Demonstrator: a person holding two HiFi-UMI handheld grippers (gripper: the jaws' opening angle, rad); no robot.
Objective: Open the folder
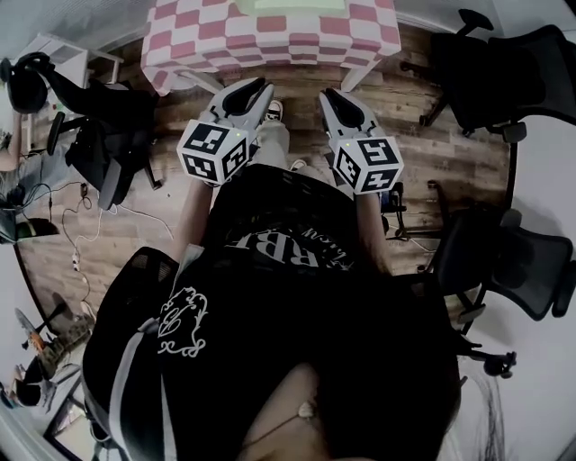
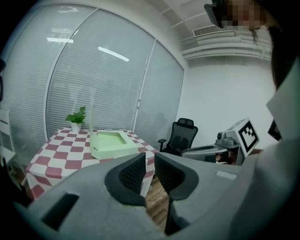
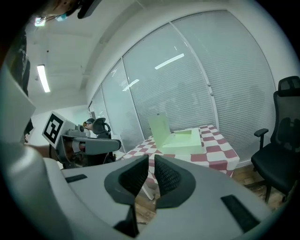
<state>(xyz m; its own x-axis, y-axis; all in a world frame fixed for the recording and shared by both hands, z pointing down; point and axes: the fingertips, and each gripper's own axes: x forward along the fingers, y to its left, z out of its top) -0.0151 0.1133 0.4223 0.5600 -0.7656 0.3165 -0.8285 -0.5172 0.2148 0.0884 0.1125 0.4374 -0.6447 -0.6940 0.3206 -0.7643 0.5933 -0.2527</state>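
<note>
The folder is a pale green box file on a red-and-white checkered table ahead of me. In the right gripper view the folder lies with its lid standing upright; from the left gripper view the folder shows its hollow inside. Both grippers hang in the air well short of the table, side by side over the wooden floor. My left gripper has its pads a narrow gap apart with nothing between them. My right gripper is shut and holds nothing.
A small potted plant stands on the table's far corner. Black office chairs stand to the right, and another chair with cables on the floor is at the left. Glass walls with blinds lie behind the table.
</note>
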